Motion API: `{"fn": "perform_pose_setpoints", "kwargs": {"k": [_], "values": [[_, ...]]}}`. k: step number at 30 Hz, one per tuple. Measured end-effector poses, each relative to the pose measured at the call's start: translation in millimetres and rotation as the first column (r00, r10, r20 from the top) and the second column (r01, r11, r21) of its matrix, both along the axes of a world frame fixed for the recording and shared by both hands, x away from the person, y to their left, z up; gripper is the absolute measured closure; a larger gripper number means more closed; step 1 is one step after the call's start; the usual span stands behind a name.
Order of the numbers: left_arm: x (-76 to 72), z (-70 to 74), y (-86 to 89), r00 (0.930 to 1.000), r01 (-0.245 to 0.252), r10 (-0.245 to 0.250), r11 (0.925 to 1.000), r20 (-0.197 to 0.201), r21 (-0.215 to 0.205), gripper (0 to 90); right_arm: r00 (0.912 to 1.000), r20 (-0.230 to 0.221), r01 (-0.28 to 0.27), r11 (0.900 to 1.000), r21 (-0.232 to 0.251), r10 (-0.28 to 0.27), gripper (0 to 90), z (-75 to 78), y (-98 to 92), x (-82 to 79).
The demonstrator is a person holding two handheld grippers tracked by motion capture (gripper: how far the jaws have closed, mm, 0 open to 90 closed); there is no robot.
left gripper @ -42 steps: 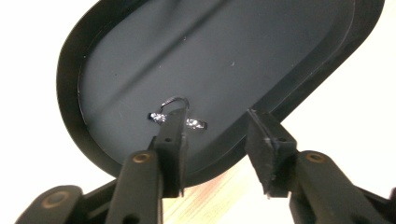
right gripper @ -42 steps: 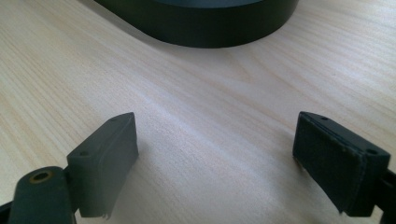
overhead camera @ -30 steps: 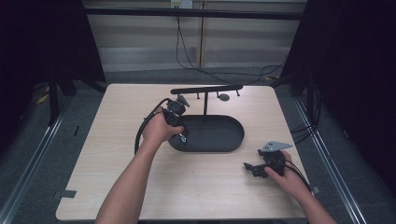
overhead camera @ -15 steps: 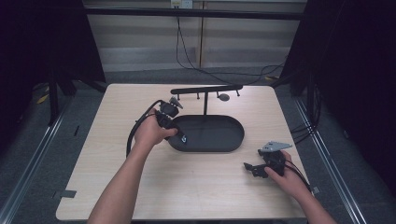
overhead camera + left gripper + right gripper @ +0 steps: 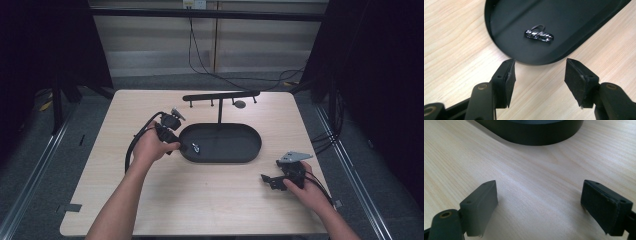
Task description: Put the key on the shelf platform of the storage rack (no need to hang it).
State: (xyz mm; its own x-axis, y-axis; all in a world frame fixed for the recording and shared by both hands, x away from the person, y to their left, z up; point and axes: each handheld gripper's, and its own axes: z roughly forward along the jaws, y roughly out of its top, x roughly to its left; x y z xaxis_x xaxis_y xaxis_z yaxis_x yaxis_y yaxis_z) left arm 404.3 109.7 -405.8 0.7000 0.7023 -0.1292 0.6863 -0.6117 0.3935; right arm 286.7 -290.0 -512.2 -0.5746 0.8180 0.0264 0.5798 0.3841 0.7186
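Left tongs [image 5: 537,72] just opening, right tongs [image 5: 539,206] agape

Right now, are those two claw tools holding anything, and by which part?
Nothing. The left gripper and right gripper are open; the small metal piece lies loose in the tray.

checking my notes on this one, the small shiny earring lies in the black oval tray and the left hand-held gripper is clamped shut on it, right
Not quite. The small shiny earring does lie in the black oval tray, but the left hand-held gripper is not clamped on it: its jaws stand open over the table, short of the tray's rim, having just been opening with nothing between them. The left gripper view shows this.
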Motion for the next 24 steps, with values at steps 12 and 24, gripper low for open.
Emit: {"fn": "perform_pose_setpoints", "kwargs": {"k": [12, 24], "values": [[-5.6, -3.7, 23.8, 0.9995, -0.03, 0.03, 0.9995, 0.005, -0.006, 37.9, 1.0, -0.001, 0.001, 1.0, 0.0, -0.001, 13.4, 0.0, 0.1, 0.0], [-12.0, -7.2, 42.8, 0.9987, -0.048, 0.048, 0.9988, 0.015, -0.012, 31.5, 1.0, 0.0, 0.001, 1.0, 0.001, -0.001, 13.4, 0.0, 0.1, 0.0]]}}
